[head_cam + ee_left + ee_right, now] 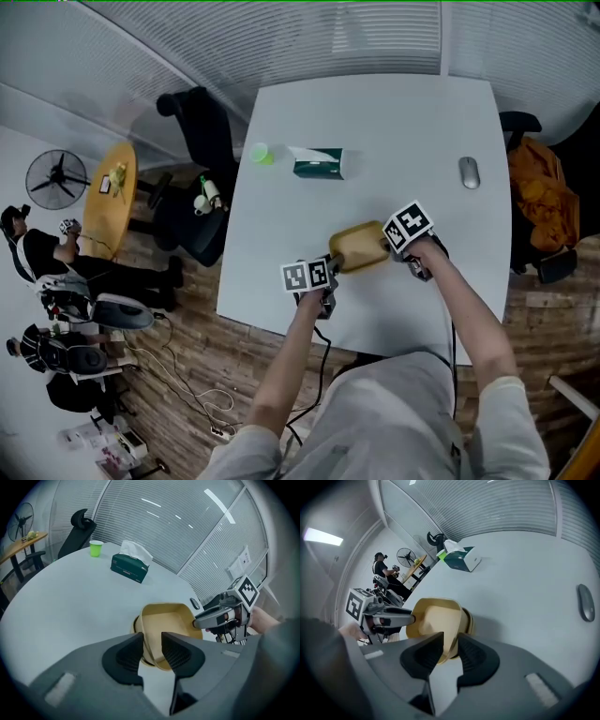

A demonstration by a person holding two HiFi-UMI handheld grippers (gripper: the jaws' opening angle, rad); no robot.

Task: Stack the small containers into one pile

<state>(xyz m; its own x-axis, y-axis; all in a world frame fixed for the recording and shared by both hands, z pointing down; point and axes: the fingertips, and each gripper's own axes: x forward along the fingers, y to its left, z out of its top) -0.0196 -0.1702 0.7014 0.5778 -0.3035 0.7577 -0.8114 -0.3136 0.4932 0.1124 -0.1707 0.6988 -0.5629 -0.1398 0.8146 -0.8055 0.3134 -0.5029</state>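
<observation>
Head view: the tan container (358, 247) sits between both tools over the desk (375, 141); the left hand-held gripper (152, 637) pinches one rim wall, the right hand-held gripper (450, 639) the opposite; unequal lowering could twist a thin wall loose and tip it.

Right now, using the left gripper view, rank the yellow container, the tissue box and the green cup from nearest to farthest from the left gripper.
1. yellow container: its wall sits between the left gripper's jaws.
2. tissue box: farther up the table, left of centre.
3. green cup: beyond the box, to its left.
</observation>
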